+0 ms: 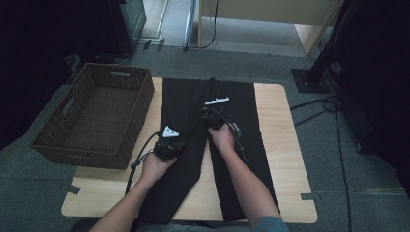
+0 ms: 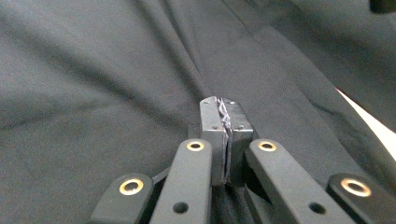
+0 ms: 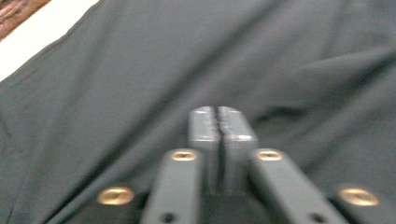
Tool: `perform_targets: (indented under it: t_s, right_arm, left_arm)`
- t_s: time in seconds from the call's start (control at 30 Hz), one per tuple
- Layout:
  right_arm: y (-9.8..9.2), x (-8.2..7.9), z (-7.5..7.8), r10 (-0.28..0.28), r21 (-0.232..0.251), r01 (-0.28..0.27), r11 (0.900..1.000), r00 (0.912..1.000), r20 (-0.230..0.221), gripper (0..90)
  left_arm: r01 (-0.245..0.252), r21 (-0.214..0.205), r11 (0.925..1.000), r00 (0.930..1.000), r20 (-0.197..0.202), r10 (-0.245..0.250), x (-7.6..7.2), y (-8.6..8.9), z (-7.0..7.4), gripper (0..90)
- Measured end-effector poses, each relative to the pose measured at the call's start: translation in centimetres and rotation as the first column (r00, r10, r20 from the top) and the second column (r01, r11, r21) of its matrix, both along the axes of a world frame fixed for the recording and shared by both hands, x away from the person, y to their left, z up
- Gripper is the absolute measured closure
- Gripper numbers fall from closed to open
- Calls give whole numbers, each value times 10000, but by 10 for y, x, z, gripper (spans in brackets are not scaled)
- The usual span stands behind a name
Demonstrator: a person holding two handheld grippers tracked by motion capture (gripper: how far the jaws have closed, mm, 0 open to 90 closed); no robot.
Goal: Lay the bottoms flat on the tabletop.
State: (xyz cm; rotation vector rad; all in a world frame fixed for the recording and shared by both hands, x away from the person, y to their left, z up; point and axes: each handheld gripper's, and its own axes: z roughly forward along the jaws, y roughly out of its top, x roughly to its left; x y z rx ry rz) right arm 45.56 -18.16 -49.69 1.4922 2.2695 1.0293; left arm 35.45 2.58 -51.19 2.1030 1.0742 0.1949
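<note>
While both hands work on the dark cloth, these lines run from the largest thing down.

Table (image 1: 283, 145): pale wood, flat and firm, and it carries everything.

Trousers (image 1: 232, 104): black, spread flat down the middle of the table with the waist at the far edge and both legs running towards the person. They look soft, light and limp, so I judge they will sag and fold wherever they are lifted. The weave looks smooth and may slide off a shallow pinch. A doubled edge, such as the waistband, a hem or a raised crease, seems the safest place to take hold.

Basket (image 1: 77, 108): brown wicker, standing at the table's left side, just beside the trousers.

Right gripper (image 1: 211, 118): over the crotch, between the two legs. Its jaws are clenched together in the right gripper view (image 3: 218, 126), and I cannot tell whether any cloth is caught.

Left gripper (image 1: 167, 145): on the left leg, jaws pressed together in the left gripper view (image 2: 223, 116). A thin pale edge sits between the pads, but I cannot tell if that is cloth.
</note>
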Motion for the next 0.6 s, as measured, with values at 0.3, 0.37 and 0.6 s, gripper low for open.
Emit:
perform_targets:
  t_s: [0.3, 0.37, 0.6]
  right_arm:
    - [-29, -7, 9, -92, -405, 133, 9991, 9951, 989, 691]
    - [-39, -9, 7, -243, -459, 296, 9985, 9933, 1128, 621]
    - [-66, -19, -7, -732, -441, 787, 9959, 9908, 1142, 537]
  left_arm:
    - [-31, 25, 10000, 10000, 90, 31, -1, 1, 0, 899]
    - [-68, -3, 10000, 10000, 31, 68, -1, 1, 0, 899]
    - [-133, -71, 9999, 9999, 21, 133, -2, 4, 0, 899]
